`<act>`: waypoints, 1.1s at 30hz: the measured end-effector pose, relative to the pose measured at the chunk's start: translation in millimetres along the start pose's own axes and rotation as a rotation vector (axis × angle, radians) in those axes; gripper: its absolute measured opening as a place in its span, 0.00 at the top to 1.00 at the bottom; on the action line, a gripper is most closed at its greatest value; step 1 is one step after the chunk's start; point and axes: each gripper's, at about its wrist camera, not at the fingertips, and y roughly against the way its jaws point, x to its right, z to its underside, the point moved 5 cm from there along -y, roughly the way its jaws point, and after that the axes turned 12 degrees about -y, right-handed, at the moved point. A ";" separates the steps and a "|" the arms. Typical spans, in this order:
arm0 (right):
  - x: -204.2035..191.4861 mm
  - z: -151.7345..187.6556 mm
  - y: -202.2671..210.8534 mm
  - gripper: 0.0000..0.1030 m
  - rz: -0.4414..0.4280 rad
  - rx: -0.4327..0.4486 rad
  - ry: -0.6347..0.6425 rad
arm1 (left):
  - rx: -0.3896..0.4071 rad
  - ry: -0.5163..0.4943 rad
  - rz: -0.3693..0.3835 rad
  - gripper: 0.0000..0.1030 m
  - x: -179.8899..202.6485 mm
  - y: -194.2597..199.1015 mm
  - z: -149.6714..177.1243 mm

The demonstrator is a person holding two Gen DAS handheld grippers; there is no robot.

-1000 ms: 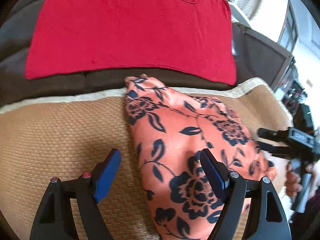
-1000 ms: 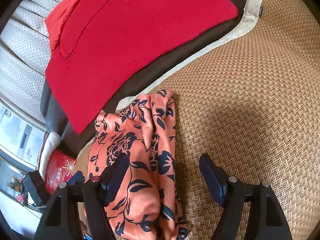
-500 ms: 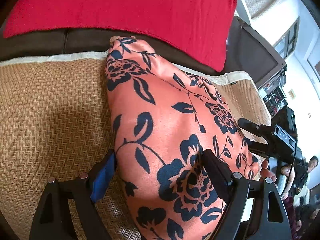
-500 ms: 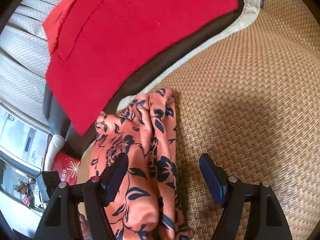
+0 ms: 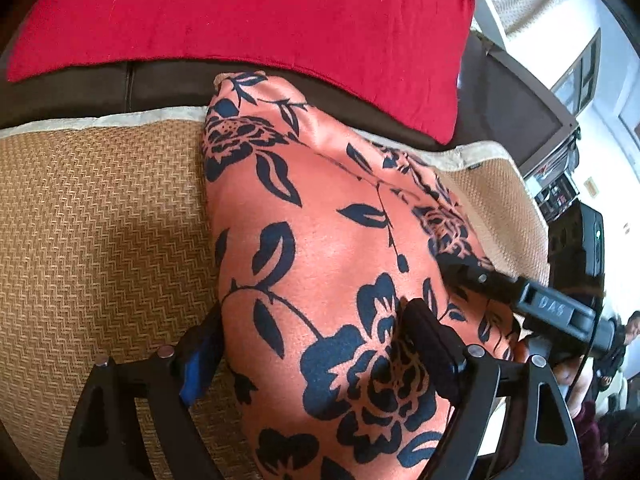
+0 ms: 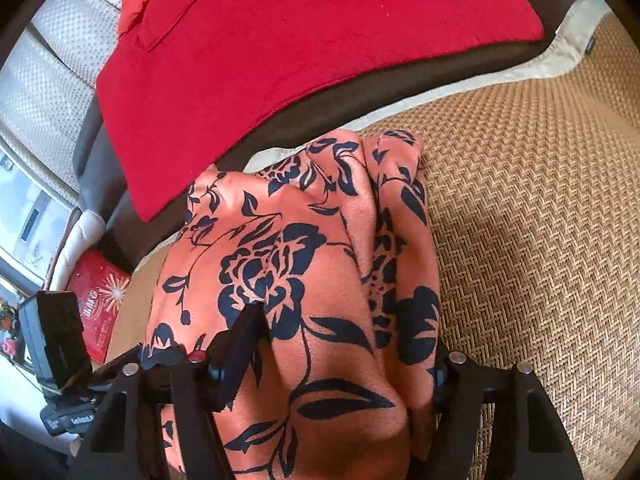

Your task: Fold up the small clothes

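An orange garment with dark blue flowers (image 5: 320,248) lies bunched on a woven straw mat (image 5: 100,220). My left gripper (image 5: 312,364) is open, and its two fingers straddle the near end of the garment, one finger under the left edge and one pressed on top. My right gripper (image 6: 340,356) is open and straddles the other end of the same garment (image 6: 312,264). The right gripper's black body also shows in the left wrist view (image 5: 532,304), at the garment's right edge.
A red cloth (image 5: 240,12) lies flat on a dark brown sofa (image 5: 80,88) behind the mat; it also shows in the right wrist view (image 6: 300,40). A red bag (image 6: 100,300) sits at the left. The mat (image 6: 540,220) stretches bare to the right.
Both grippers have moved forward onto the garment, so the cloth now sits between their open fingers. The garment looks bunched up higher.
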 end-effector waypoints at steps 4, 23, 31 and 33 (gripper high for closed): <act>-12.4 2.1 1.3 0.50 0.031 0.038 0.049 | 0.052 -0.050 -0.033 0.42 8.2 10.9 -3.4; -107.2 35.3 33.5 0.60 -0.066 0.248 0.213 | 0.237 -0.123 -0.172 0.58 -0.2 117.2 2.3; -129.4 64.3 40.4 0.60 -0.116 0.258 0.230 | 0.261 -0.175 -0.297 0.58 4.9 143.3 9.2; -134.9 73.3 42.2 0.60 -0.119 0.259 0.235 | 0.260 -0.188 -0.319 0.58 8.4 144.1 10.4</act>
